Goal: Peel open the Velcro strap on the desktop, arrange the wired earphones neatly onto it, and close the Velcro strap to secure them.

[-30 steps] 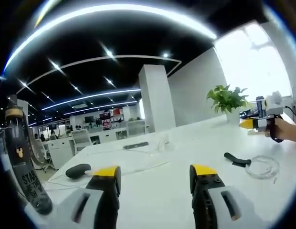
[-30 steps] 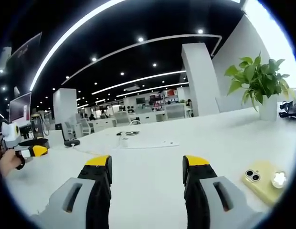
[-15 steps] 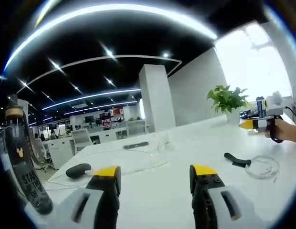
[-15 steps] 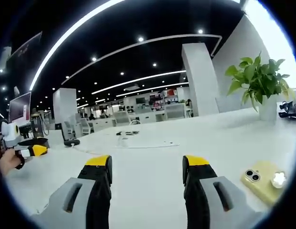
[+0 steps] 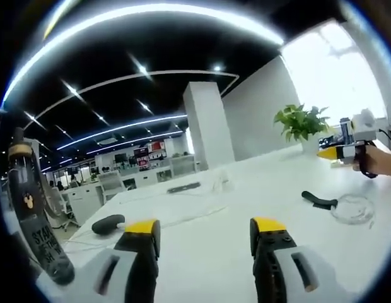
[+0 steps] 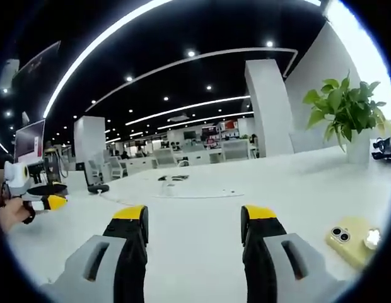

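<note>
Both pairs of tongs hover over the white table point(image 5: 208, 252) with jaws apart and nothing between them — the left tongs point(image 5: 205, 230) and the right tongs point(image 6: 192, 218). In the left gripper view, the black Velcro strap point(image 5: 318, 201) lies on the table towards the right, just beside the coiled earphones point(image 5: 353, 208), whose thin clear loops are hard to make out against the white surface. Beyond them a hand point(image 5: 378, 163) holds the other tongs, partly cut off by the edge. A dark bottle point(image 5: 35, 214) stands at the left, near a black mouse point(image 5: 107, 223). The right gripper view adds a yellow phone point(image 6: 353, 238) lying flat and a potted plant point(image 6: 344, 113) — neither strap nor earphones can be picked out there.
</note>
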`<action>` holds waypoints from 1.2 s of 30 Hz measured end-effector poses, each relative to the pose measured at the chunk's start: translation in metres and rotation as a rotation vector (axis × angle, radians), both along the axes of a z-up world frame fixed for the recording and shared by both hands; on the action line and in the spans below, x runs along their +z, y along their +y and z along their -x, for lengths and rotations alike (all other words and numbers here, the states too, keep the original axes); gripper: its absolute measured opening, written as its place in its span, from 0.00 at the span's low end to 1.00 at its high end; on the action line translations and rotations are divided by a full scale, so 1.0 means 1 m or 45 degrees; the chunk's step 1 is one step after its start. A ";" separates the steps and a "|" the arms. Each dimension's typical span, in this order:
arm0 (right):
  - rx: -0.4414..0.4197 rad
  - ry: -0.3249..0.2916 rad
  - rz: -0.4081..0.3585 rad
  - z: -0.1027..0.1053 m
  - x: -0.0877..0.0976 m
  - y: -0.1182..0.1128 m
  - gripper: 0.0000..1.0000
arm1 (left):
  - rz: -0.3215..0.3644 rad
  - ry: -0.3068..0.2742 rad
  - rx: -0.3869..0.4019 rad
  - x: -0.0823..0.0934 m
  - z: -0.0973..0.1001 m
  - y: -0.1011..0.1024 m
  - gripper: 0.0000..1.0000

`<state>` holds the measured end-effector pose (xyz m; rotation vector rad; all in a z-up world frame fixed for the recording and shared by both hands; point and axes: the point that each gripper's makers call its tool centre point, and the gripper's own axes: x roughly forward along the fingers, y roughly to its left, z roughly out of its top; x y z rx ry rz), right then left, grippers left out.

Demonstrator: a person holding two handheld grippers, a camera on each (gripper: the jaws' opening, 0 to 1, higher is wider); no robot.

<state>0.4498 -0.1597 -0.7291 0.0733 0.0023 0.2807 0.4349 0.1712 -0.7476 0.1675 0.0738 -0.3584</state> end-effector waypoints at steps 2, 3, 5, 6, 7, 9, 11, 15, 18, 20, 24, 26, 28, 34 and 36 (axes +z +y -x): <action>0.004 -0.012 0.017 -0.002 0.000 0.003 0.60 | -0.012 0.008 0.015 -0.003 0.001 0.003 0.60; 0.003 -0.020 0.020 -0.002 0.000 0.004 0.59 | -0.014 0.011 0.017 -0.003 0.001 0.004 0.60; -0.011 -0.024 0.016 -0.002 -0.004 0.007 0.57 | -0.006 0.012 0.018 -0.003 0.002 0.005 0.60; -0.014 -0.006 0.000 -0.002 -0.007 0.008 0.57 | -0.006 0.011 0.021 -0.004 0.001 0.006 0.60; -0.008 -0.003 -0.020 -0.003 -0.007 0.009 0.57 | -0.014 0.014 0.024 -0.004 0.001 0.008 0.60; 0.007 0.012 -0.074 -0.004 -0.008 0.014 0.57 | -0.026 0.018 0.034 -0.007 0.002 0.009 0.60; 0.015 0.013 -0.073 -0.005 -0.008 0.016 0.57 | -0.035 0.028 0.040 -0.009 0.002 0.011 0.60; 0.023 0.012 -0.025 -0.005 -0.009 0.021 0.57 | -0.045 0.042 0.051 -0.012 0.000 0.014 0.59; 0.024 0.005 -0.011 -0.007 -0.007 0.021 0.57 | -0.025 0.050 0.048 -0.012 -0.002 0.016 0.59; 0.020 0.001 -0.004 -0.008 -0.007 0.021 0.57 | -0.007 0.049 0.044 -0.010 -0.001 0.016 0.59; 0.005 -0.003 -0.008 -0.008 -0.008 0.018 0.57 | -0.010 0.043 0.047 -0.011 -0.002 0.017 0.59; 0.000 -0.005 -0.013 -0.007 -0.008 0.016 0.57 | -0.013 0.047 0.046 -0.012 -0.002 0.017 0.59; -0.001 -0.009 -0.023 -0.006 -0.007 0.015 0.57 | -0.014 0.048 0.048 -0.013 -0.001 0.016 0.59; -0.020 -0.020 -0.031 -0.006 -0.010 0.009 0.57 | 0.006 0.039 0.041 -0.012 0.000 0.014 0.59; -0.027 -0.011 -0.012 -0.006 -0.014 0.009 0.58 | 0.004 0.043 0.036 -0.013 -0.001 0.012 0.59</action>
